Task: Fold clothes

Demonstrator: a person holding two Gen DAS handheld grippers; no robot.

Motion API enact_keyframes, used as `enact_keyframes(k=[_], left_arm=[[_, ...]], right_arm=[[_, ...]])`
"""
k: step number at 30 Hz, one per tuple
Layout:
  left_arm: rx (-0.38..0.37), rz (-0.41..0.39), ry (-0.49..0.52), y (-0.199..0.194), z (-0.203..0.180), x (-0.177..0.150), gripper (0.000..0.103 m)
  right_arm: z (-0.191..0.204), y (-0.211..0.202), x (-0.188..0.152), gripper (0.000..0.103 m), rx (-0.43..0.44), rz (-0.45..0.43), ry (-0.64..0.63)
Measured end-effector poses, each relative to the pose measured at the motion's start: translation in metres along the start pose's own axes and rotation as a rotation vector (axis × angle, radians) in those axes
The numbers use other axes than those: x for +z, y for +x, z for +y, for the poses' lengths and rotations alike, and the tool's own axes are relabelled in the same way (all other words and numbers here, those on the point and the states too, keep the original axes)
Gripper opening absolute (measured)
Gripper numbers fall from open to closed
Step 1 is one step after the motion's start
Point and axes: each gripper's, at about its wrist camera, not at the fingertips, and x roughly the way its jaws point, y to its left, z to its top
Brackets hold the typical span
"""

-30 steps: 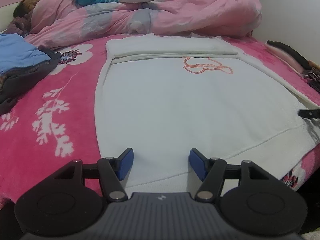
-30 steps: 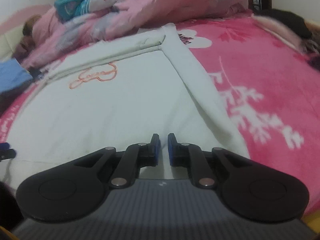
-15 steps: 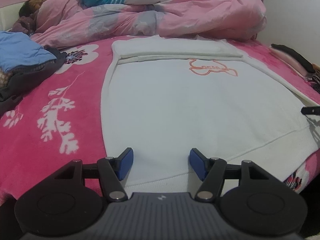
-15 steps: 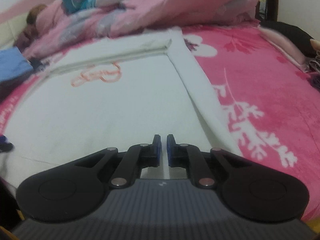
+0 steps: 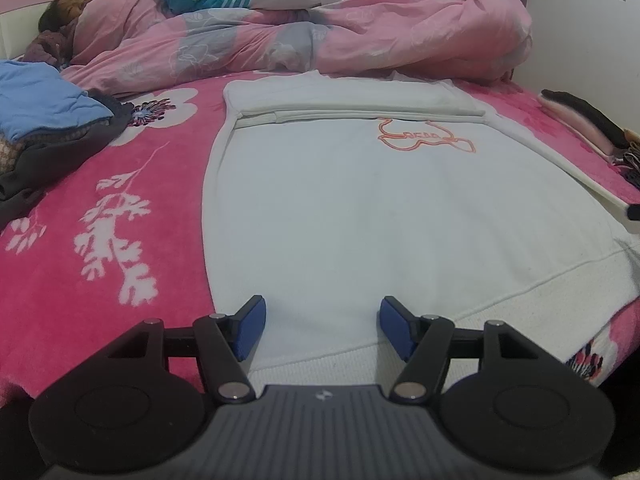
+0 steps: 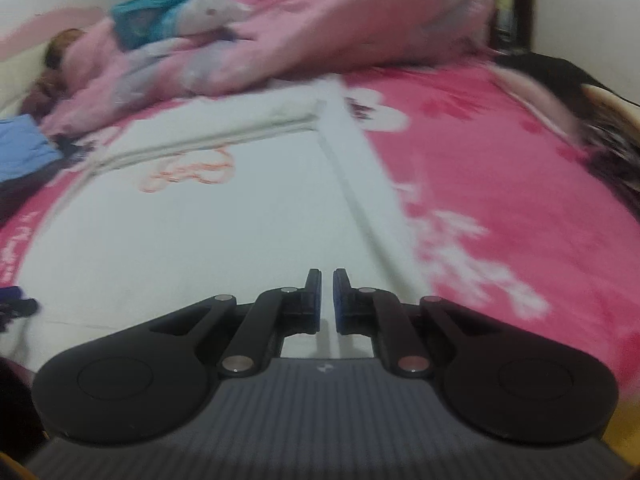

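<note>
Since the earlier frames, the right gripper (image 6: pixel 327 300) had lifted a little above the white sweatshirt (image 5: pixel 380 208), its view now blurred, while the left gripper (image 5: pixel 322 326) kept its place. Left jaws stood wide apart over the hem with nothing between them; right jaws were closed, gripping nothing visible. That sweatshirt lay flat on the pink flowered blanket (image 5: pixel 80 208), sleeves folded in, a pink quilt (image 5: pixel 320 40) heaped beyond it.
</note>
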Motion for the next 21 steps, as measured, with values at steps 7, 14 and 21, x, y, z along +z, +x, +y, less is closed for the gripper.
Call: enact_keyframes(k=[7, 14, 21], left_arm=[[-0.012, -0.005, -0.007, 0.0, 0.002, -0.001, 0.065], [-0.021, -0.011, -0.011, 0.0, 0.004, -0.003, 0.066], [-0.018, -0.009, -0.008, -0.003, 0.006, -0.003, 0.066]], right_arm=[[-0.025, 0.004, -0.024, 0.003, -0.064, 0.061, 0.073], [-0.02, -0.029, -0.01, 0.006, -0.045, 0.019, 0.118], [0.061, 0.026, -0.001, 0.007, 0.228, 0.065, 0.041]])
